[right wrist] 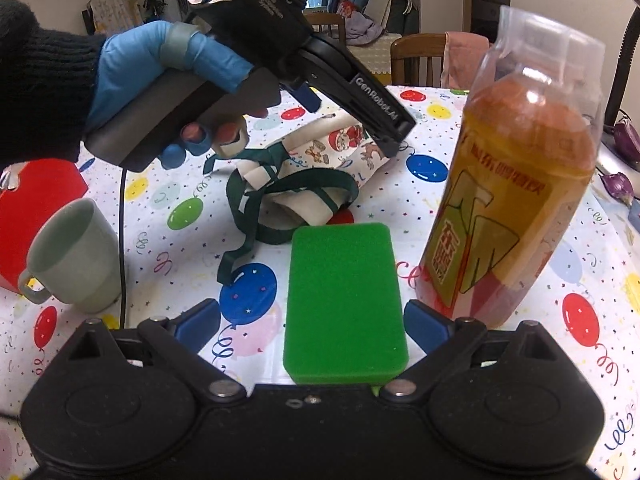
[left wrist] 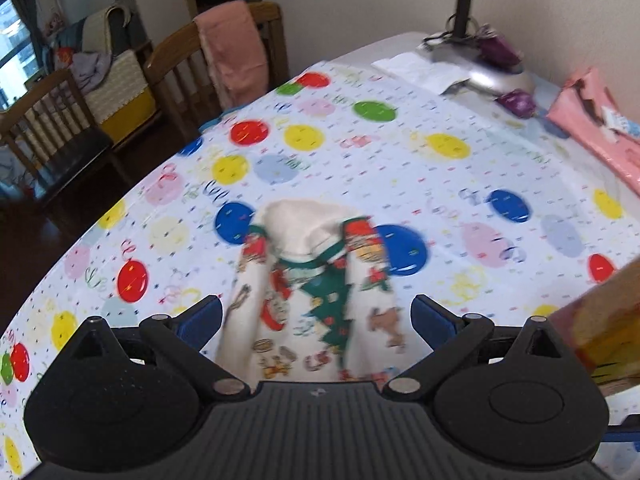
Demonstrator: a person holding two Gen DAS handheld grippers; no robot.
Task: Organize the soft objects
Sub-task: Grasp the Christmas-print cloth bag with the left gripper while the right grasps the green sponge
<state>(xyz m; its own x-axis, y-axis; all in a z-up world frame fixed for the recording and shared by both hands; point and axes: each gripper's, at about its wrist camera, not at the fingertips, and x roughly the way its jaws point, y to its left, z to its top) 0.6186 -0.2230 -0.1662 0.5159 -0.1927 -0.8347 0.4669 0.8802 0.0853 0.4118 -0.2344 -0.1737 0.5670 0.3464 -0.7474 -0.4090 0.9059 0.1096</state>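
A white cloth bag with Christmas prints and green straps (left wrist: 316, 300) lies crumpled on the balloon-print tablecloth (left wrist: 400, 168). My left gripper (left wrist: 316, 316) is open just above it, blue pads on either side of the bag. In the right wrist view the bag (right wrist: 320, 168) lies beyond a green sponge (right wrist: 344, 304), with the left gripper's body (right wrist: 320, 80) hovering over it. My right gripper (right wrist: 312, 320) is open, its pads on either side of the sponge's near end, not touching it.
A tall bottle of orange drink (right wrist: 516, 184) stands right of the sponge. A pale green mug (right wrist: 76, 252) and a red box (right wrist: 36, 208) sit at left. A pink package (left wrist: 592, 120) and lamp base (left wrist: 480, 68) lie at the far right. Wooden chairs (left wrist: 224, 60) stand behind the table.
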